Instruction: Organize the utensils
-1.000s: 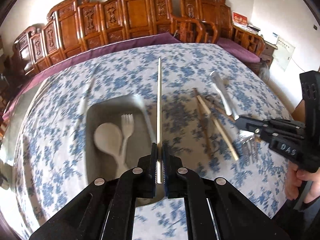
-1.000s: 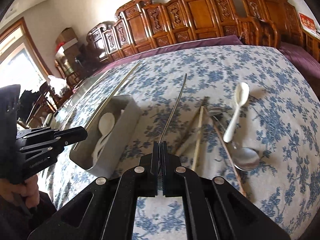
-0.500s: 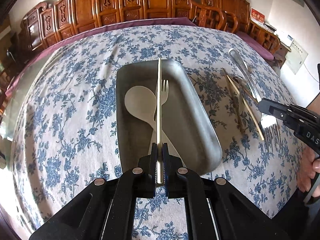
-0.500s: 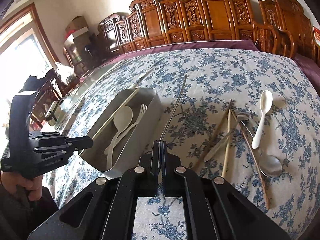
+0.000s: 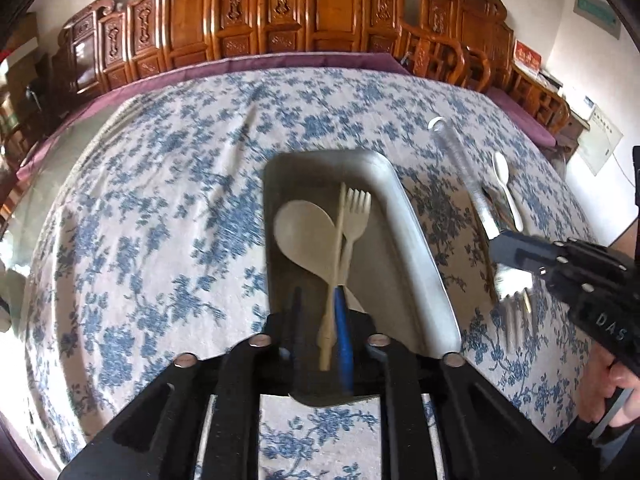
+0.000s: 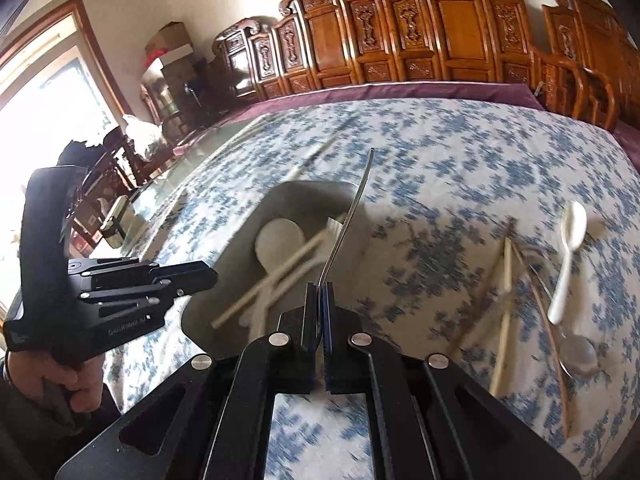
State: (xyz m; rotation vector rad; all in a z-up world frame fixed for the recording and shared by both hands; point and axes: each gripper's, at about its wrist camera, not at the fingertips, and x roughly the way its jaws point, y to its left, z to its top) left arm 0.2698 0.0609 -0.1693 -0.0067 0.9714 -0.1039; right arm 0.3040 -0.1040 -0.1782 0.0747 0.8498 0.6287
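Note:
A grey metal tray (image 5: 416, 248) holds a cream spoon (image 5: 306, 236), a cream fork (image 5: 354, 216) and a cream chopstick (image 5: 334, 276). My left gripper (image 5: 318, 312) is open over the tray's near end; the chopstick lies loose between its fingers, resting on the spoon. The tray (image 6: 240, 276) and chopstick (image 6: 272, 280) show in the right wrist view too. My right gripper (image 6: 319, 292) is shut on a metal fork's handle (image 6: 348, 220), held over the tray's right rim. It shows in the left wrist view (image 5: 496, 246) with the fork tines (image 5: 510, 284) below it.
On the floral tablecloth right of the tray lie a white spoon (image 6: 566, 264), a metal spoon (image 6: 578, 354) and several chopsticks (image 6: 504, 300). Carved wooden chairs (image 5: 280, 12) line the table's far side. Glass table edge at left (image 6: 188, 164).
My left gripper opened and let the chopstick drop into the tray. My right gripper carried the metal fork left, from beside the tray to over its rim.

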